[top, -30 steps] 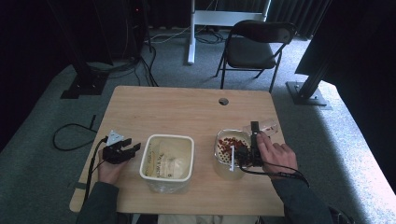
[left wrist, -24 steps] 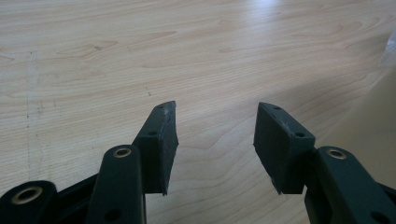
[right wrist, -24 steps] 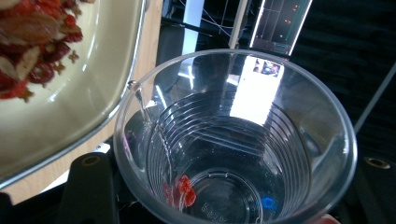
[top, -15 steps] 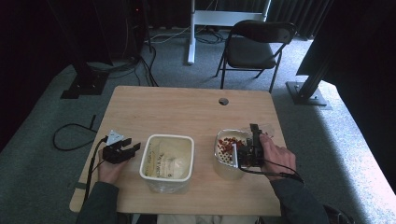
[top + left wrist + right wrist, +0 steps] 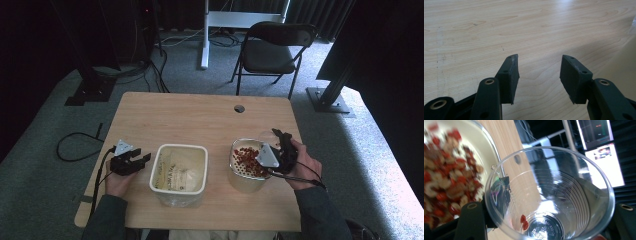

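While the wooden surface carries both containers, you have the white tub of pale contents sitting untouched in front of you and the round bowl of red and pale pieces to its right. Your right gripper hovers at the bowl's far right edge, its jaws clamped on a clear plastic cup that is tipped toward the bowl. From the right gripper view the cup looks nearly empty: just a red piece or two clings near its bottom, so I judge the pour into the bowl essentially done, with only a shake-out and setting the cup down left. Your left gripper rests on the surface just left of the tub, jaws apart with nothing between them; in the left gripper view only bare wood lies ahead.
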Action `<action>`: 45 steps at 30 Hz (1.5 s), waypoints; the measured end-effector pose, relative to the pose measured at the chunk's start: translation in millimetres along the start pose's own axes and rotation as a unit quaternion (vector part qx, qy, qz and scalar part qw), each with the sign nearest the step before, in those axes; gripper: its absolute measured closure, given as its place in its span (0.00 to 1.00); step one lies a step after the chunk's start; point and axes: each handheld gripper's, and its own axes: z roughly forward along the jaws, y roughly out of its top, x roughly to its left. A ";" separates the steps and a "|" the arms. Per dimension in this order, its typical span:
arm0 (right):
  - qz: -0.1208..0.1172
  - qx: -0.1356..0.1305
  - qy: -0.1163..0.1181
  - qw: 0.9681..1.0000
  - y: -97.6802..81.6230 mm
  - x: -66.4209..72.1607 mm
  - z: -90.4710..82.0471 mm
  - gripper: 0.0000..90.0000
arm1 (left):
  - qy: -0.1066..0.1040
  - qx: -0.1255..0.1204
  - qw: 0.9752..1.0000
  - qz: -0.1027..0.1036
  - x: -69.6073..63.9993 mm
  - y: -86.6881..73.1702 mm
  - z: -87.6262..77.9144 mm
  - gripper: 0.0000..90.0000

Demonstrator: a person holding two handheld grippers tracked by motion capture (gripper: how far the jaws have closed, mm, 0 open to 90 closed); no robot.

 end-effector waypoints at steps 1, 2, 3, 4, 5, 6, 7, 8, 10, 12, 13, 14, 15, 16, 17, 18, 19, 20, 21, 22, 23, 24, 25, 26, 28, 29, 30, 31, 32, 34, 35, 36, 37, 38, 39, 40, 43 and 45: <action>0.020 -0.009 0.013 1.000 -2.0 -3.9 -0.5 0.35 | 0.000 0.000 1.000 -0.001 0.0 0.0 0.0 0.56; 0.047 -0.023 0.027 0.998 -4.3 -8.0 -0.8 0.35 | -0.001 0.000 1.000 0.000 -0.3 -0.2 0.0 0.56; 0.073 -0.039 0.041 0.996 -6.9 -12.7 -0.6 0.35 | -0.001 0.001 1.000 0.000 -0.7 -0.3 0.0 0.56; 0.101 -0.049 0.055 0.992 -9.9 -17.6 -0.5 0.35 | 0.000 0.001 1.000 0.001 -0.9 -0.4 -0.1 0.56; 0.131 -0.060 0.071 0.987 -13.0 -22.6 -0.1 0.35 | -0.001 0.001 1.000 0.001 -0.9 -0.3 -0.1 0.56; 0.167 -0.073 0.088 0.979 -16.9 -28.7 0.1 0.36 | -0.001 0.000 1.000 0.000 -0.9 -0.3 -0.2 0.56; 0.187 -0.082 0.100 0.974 -19.5 -32.3 0.2 0.35 | -0.001 0.001 1.000 0.001 -0.6 -0.3 0.0 0.56; 0.224 -0.099 0.124 0.962 -23.9 -37.8 0.7 0.36 | 0.000 0.001 1.000 0.001 -0.6 -0.4 0.1 0.56; 0.267 -0.113 0.150 0.945 -30.1 -44.3 2.3 0.36 | -0.001 0.002 1.000 0.001 -0.8 -0.6 0.5 0.56; 0.300 -0.118 0.170 0.931 -34.8 -48.2 4.2 0.36 | -0.001 0.002 1.000 0.002 -0.9 -0.4 0.9 0.56; 0.309 -0.121 0.174 0.927 -36.4 -49.3 5.0 0.36 | -0.001 0.002 1.000 0.002 -1.0 -0.3 0.9 0.56; 0.320 -0.122 0.180 0.922 -38.2 -50.4 5.7 0.36 | -0.001 0.002 1.000 0.002 -1.1 -0.3 1.0 0.56; 0.328 -0.125 0.185 0.918 -39.5 -51.1 6.2 0.36 | -0.001 0.002 1.000 0.001 -1.3 -0.4 1.2 0.56; 0.334 -0.127 0.189 0.915 -40.3 -51.5 6.5 0.36 | -0.001 0.003 1.000 0.001 -1.4 -0.5 1.6 0.56; 0.339 -0.131 0.194 0.911 -41.1 -52.0 7.0 0.36 | -0.001 0.003 1.000 0.002 -1.4 -0.5 1.9 0.56; 0.349 -0.136 0.204 0.905 -41.5 -52.4 7.2 0.36 | -0.001 0.004 1.000 0.002 -1.4 -0.6 2.0 0.56; 0.355 -0.140 0.209 0.900 -41.3 -52.6 7.4 0.35 | -0.001 0.004 1.000 0.003 -1.5 -0.6 2.1 0.56; 0.358 -0.142 0.212 0.898 -40.9 -52.8 7.6 0.35 | -0.001 0.004 1.000 0.003 -1.7 -0.6 2.3 0.56; 0.361 -0.144 0.216 0.896 -39.9 -52.8 7.5 0.35 | -0.001 0.004 1.000 0.003 -1.8 -0.6 2.3 0.56; 0.364 -0.147 0.220 0.893 -38.3 -52.6 7.3 0.35 | -0.001 0.004 1.000 0.003 -1.8 -0.6 2.4 0.56; 0.365 -0.148 0.223 0.892 -36.2 -52.1 7.0 0.35 | -0.001 0.004 1.000 0.003 -1.8 -0.6 2.4 0.56; 0.364 -0.149 0.227 0.891 -33.6 -51.5 6.7 0.35 | 0.000 0.004 1.000 0.003 -1.8 -0.6 2.5 0.56; 0.362 -0.151 0.231 0.890 -30.8 -50.8 6.3 0.35 | 0.000 0.004 1.000 0.004 -1.8 -0.7 2.5 0.56; 0.360 -0.153 0.234 0.890 -27.6 -50.2 5.7 0.35 | 0.000 0.005 1.000 0.004 -1.8 -0.7 2.5 0.56; 0.354 -0.157 0.240 0.890 -20.8 -48.6 4.5 0.35 | 0.000 0.005 1.000 0.004 -1.7 -0.6 2.4 0.56; 0.353 -0.160 0.244 0.889 -17.6 -47.8 4.3 0.35 | 0.000 0.005 1.000 0.004 -1.7 -0.7 2.3 0.56; 0.349 -0.164 0.245 0.890 -14.8 -47.2 4.6 0.35 | 0.000 0.005 1.000 0.004 -1.7 -0.7 2.1 0.56; 0.346 -0.163 0.246 0.890 -12.0 -46.4 4.7 0.35 | 0.000 0.005 1.000 0.005 -1.7 -0.7 2.0 0.56; 0.345 -0.165 0.248 0.890 -9.5 -45.7 5.1 0.35 | 0.000 0.005 1.000 0.004 -1.7 -0.7 1.8 0.56; 0.347 -0.169 0.252 0.887 -5.6 -44.1 6.4 0.35 | 0.000 0.005 1.000 0.003 -1.6 -0.7 1.4 0.56; 0.348 -0.167 0.253 0.887 -3.9 -43.3 6.9 0.35 | 0.000 0.005 1.000 0.003 -1.6 -0.8 1.4 0.56; 0.347 -0.168 0.255 0.887 -2.2 -42.2 7.5 0.35 | 0.000 0.005 1.000 0.004 -1.5 -0.8 1.5 0.56; 0.349 -0.169 0.258 0.885 -0.6 -41.0 7.8 0.35 | 0.000 0.005 1.000 0.004 -1.5 -0.8 1.5 0.56; 0.347 -0.170 0.260 0.885 0.7 -39.9 8.4 0.35 | 0.000 0.005 1.000 0.003 -1.5 -0.8 1.5 0.56; 0.346 -0.171 0.262 0.885 2.0 -38.8 8.9 0.35 | -0.001 0.005 1.000 0.003 -1.5 -0.8 1.5 0.56; 0.347 -0.171 0.265 0.883 3.1 -37.8 9.2 0.35 | -0.001 0.005 1.000 0.003 -1.5 -0.8 1.5 0.56; 0.350 -0.176 0.272 0.879 5.8 -36.1 10.4 0.35 | -0.001 0.005 1.000 0.003 -1.5 -0.8 1.5 0.56; 0.352 -0.178 0.277 0.876 7.5 -35.6 10.7 0.35 | 0.000 0.005 1.000 0.004 -1.6 -0.8 1.5 0.56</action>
